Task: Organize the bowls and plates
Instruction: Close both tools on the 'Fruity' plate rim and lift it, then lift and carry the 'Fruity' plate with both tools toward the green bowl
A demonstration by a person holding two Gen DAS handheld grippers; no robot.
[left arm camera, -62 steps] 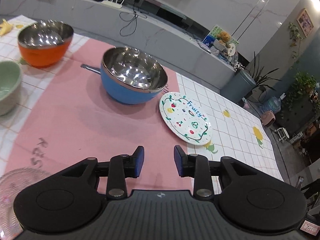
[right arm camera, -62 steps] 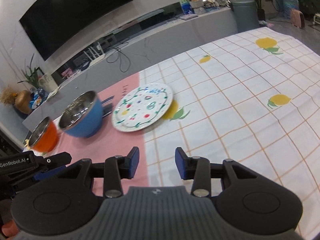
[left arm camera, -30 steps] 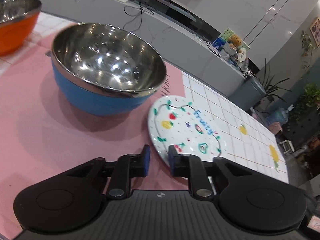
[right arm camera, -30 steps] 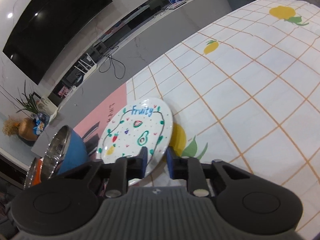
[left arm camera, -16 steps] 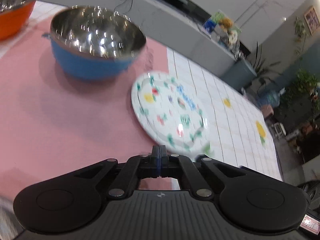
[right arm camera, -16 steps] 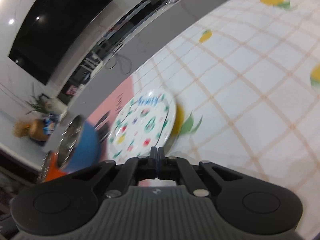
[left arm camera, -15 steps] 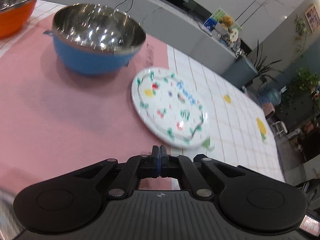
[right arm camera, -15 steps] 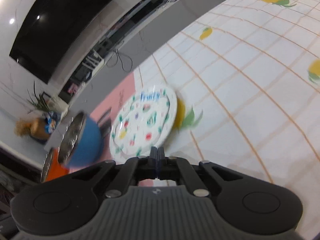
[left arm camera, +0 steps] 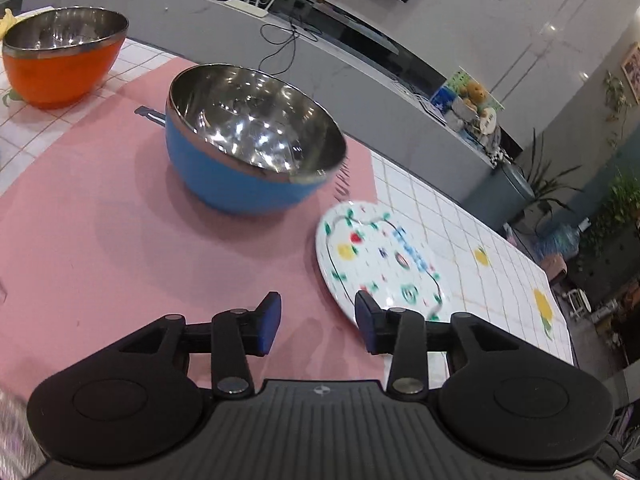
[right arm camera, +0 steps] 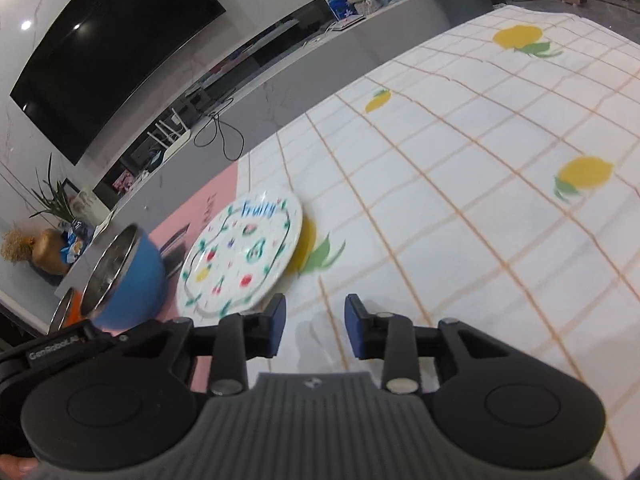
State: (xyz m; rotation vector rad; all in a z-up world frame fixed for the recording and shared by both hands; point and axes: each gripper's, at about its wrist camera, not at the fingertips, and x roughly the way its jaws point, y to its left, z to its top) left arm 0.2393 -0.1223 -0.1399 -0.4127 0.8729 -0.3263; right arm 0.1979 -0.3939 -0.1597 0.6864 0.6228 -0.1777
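A white plate with fruit drawings point(left arm camera: 380, 264) point(right arm camera: 240, 256) lies flat where the pink mat meets the checked cloth. A steel-lined blue bowl point(left arm camera: 248, 156) point(right arm camera: 124, 280) stands on the mat just behind it, and an orange bowl point(left arm camera: 60, 60) point(right arm camera: 64, 312) sits farther left. My left gripper point(left arm camera: 318, 322) hovers over the mat at the plate's near-left edge; its jaws are opening with nothing between them. My right gripper point(right arm camera: 314, 326) hangs over the cloth just right of the plate's near rim, jaws opening, also with nothing between them.
The pink mat point(left arm camera: 100, 240) covers the left of the table and the lemon-print checked cloth point(right arm camera: 480, 200) the right. A grey counter point(left arm camera: 320, 68) with cables and clutter runs behind the table. The left gripper's body point(right arm camera: 52, 352) shows at the lower left of the right wrist view.
Both grippers were shut half a second ago and now stand apart. The left view has swung left, so the blue bowl sits nearer the centre.
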